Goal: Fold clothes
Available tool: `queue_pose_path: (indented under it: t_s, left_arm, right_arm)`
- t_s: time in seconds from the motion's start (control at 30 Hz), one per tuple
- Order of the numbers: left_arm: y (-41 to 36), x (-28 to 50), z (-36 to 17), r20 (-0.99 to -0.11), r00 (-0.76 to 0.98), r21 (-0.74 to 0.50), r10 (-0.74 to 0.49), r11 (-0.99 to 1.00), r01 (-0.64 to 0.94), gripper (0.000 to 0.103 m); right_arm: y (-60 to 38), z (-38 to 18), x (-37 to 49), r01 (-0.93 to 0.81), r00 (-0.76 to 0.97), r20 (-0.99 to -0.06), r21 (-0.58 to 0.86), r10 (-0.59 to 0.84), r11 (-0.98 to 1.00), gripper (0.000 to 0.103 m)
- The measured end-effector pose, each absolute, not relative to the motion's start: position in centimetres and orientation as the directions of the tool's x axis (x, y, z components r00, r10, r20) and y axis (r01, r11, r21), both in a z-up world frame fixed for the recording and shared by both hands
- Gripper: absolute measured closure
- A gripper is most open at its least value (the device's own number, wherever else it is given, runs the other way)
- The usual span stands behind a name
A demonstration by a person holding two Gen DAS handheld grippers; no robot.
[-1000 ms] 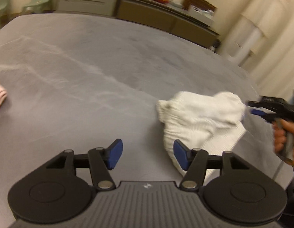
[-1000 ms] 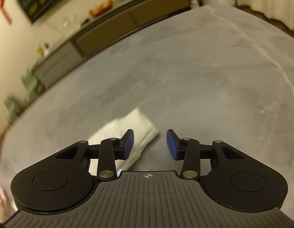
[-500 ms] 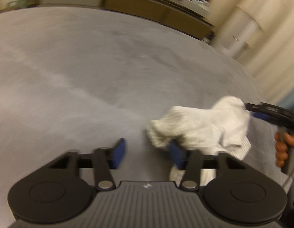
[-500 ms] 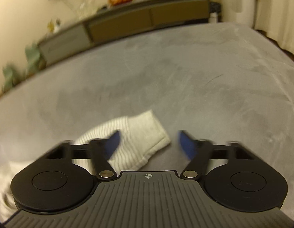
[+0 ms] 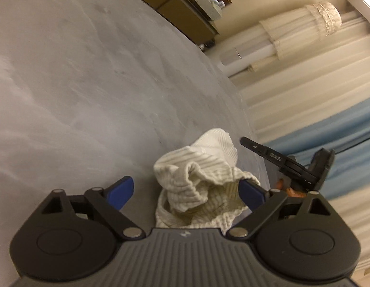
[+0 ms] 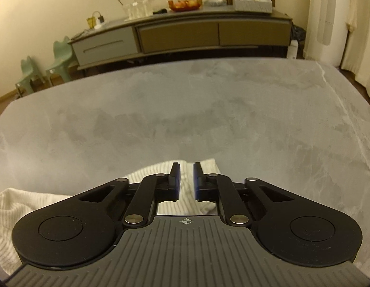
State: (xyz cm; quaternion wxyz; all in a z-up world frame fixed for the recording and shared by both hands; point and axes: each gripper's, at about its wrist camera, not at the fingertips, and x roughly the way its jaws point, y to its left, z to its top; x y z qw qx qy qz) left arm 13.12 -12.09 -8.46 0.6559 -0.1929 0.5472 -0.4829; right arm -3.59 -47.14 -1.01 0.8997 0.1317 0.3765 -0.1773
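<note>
White ribbed garment point(image 5: 204, 179) bunched on grey desk point(image 5: 77, 83), right between the spread fingers of left gripper point(image 5: 186, 190). Right gripper point(image 6: 186, 181) pinches its far edge, jaws nearly closed on the cloth.

The garment point(image 5: 201, 179) is bunched on the counter point(image 5: 89, 83) between the left tongs point(image 5: 186, 191); the right tongs point(image 6: 186, 179) lie at its three o'clock.

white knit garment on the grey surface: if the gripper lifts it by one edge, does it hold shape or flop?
Likely flops: the white ribbed garment already lies bunched in soft folds. It probably drapes and stretches under its own weight, since the knit looks loose. The left gripper is open around it; the right gripper looks nearly shut on a fold, so slipping seems unlikely.
</note>
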Motion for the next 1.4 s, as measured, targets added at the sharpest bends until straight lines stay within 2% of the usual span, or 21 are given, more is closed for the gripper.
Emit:
queue_pose_path:
  t_s: [0.03, 0.1, 0.13, 0.2, 0.27, 0.33, 0.37, 0.43, 0.57, 0.7, 0.77, 0.8, 0.83, 0.87, 0.93, 1.17, 1.27, 1.3, 1.33, 1.37, 1.4]
  left_arm:
    - [-12.0, 13.1, -8.4, -0.520, -0.070, -0.791, -0.851, 0.449, 0.416, 0.006]
    - [-11.6, 13.2, -8.0, -0.487, -0.065, -0.808, -0.871, 0.421, 0.412, 0.006]
    - [-11.2, 13.3, -7.8, -0.467, -0.058, -0.816, -0.882, 0.405, 0.412, 0.005]
    - [-11.0, 13.4, -7.5, -0.441, -0.044, -0.825, -0.896, 0.385, 0.414, 0.002]
    - [-11.2, 13.3, -7.5, -0.440, -0.037, -0.820, -0.897, 0.386, 0.423, 0.000]
    - [-12.4, 12.8, -8.0, -0.500, -0.034, -0.778, -0.865, 0.432, 0.455, 0.003]
    - [-12.9, 12.4, -8.1, -0.538, -0.014, -0.742, -0.843, 0.465, 0.482, 0.011]
    - [-13.7, 11.3, -7.8, -0.593, 0.052, -0.654, -0.804, 0.518, 0.551, 0.084]
    - [-13.1, 8.7, -3.2, -0.529, 0.241, -0.486, -0.814, 0.523, 0.700, 0.085]
    - [-10.4, 9.2, -0.5, -0.425, 0.426, -0.456, -0.799, 0.596, 0.661, 0.084]
    - [-9.8, 10.6, -1.9, -0.489, 0.453, -0.463, -0.746, 0.662, 0.589, 0.077]
    - [-9.5, 11.3, -2.6, -0.520, 0.463, -0.464, -0.717, 0.693, 0.551, 0.069]
    - [-9.3, 12.0, -3.3, -0.551, 0.472, -0.463, -0.688, 0.723, 0.512, 0.066]
    - [-9.0, 12.7, -4.0, -0.582, 0.479, -0.460, -0.657, 0.752, 0.472, 0.063]
    - [-8.5, 13.7, -5.1, -0.631, 0.484, -0.449, -0.606, 0.794, 0.410, 0.041]
    - [-8.2, 11.5, -4.6, -0.690, 0.405, -0.429, -0.600, 0.790, 0.439, 0.037]
    - [-8.1, 11.0, -5.8, -0.720, 0.366, -0.418, -0.589, 0.790, 0.449, 0.039]
    - [-8.4, 10.8, -6.1, -0.726, 0.372, -0.399, -0.578, 0.795, 0.457, 0.041]
    - [-8.6, 10.7, -6.0, -0.726, 0.385, -0.378, -0.569, 0.799, 0.468, 0.045]
    - [-8.8, 10.7, -6.0, -0.728, 0.390, -0.364, -0.564, 0.800, 0.477, 0.049]
    - [-8.9, 10.6, -5.9, -0.729, 0.394, -0.356, -0.560, 0.801, 0.481, 0.061]
  right_arm:
    - [-47.1, -1.3, -3.4, 0.427, 0.645, -0.727, 0.089, -0.234, 0.900, 0.055]
    - [-47.0, -1.9, -3.2, 0.427, 0.645, -0.720, 0.061, -0.257, 0.902, 0.035]
    - [-47.0, -2.4, -3.1, 0.419, 0.645, -0.722, 0.058, -0.252, 0.906, 0.034]
    - [-46.9, -3.2, -2.8, 0.403, 0.645, -0.725, 0.052, -0.242, 0.914, 0.038]
    - [-46.6, -3.9, -2.7, 0.385, 0.639, -0.731, 0.033, -0.241, 0.922, 0.050]
    - [-46.2, -4.2, -2.6, 0.366, 0.638, -0.729, 0.007, -0.246, 0.931, 0.073]
    - [-46.1, -4.2, -2.5, 0.354, 0.640, -0.729, -0.001, -0.243, 0.935, 0.080]
    - [-45.7, -3.8, -2.5, 0.350, 0.644, -0.727, 0.007, -0.236, 0.937, 0.095]
    - [-44.9, -0.1, -3.2, 0.360, 0.727, -0.635, 0.029, -0.261, 0.932, 0.096]
    - [-44.4, 3.7, -2.0, 0.346, 0.834, -0.490, 0.103, -0.256, 0.933, 0.094]
    - [-44.3, 3.1, -0.3, 0.330, 0.858, -0.459, 0.148, -0.231, 0.932, 0.065]
    - [-44.2, 2.1, 0.7, 0.323, 0.859, -0.464, 0.168, -0.214, 0.931, 0.028]
    - [-44.0, 0.9, 1.3, 0.336, 0.834, -0.508, 0.158, -0.215, 0.929, 0.018]
    - [-43.9, 0.4, 1.1, 0.338, 0.804, -0.558, 0.145, -0.205, 0.930, 0.022]
    - [-43.5, -0.7, 0.8, 0.340, 0.736, -0.651, 0.119, -0.185, 0.933, 0.029]
    - [-42.0, -2.6, -5.8, 0.255, 0.667, -0.740, 0.119, -0.085, 0.959, 0.023]
    - [-41.1, -4.2, -7.5, 0.202, 0.649, -0.759, 0.106, -0.053, 0.974, 0.037]
    - [-40.6, -4.4, -7.7, 0.181, 0.661, -0.749, 0.097, -0.048, 0.979, 0.049]
    - [-40.0, -4.5, -7.9, 0.160, 0.672, -0.740, 0.090, -0.042, 0.983, 0.076]
    - [-39.6, -4.2, -7.7, 0.139, 0.677, -0.736, 0.097, -0.023, 0.986, 0.095]
    - [-38.7, -3.6, -7.7, 0.128, 0.687, -0.725, 0.047, -0.055, 0.991, 0.099]
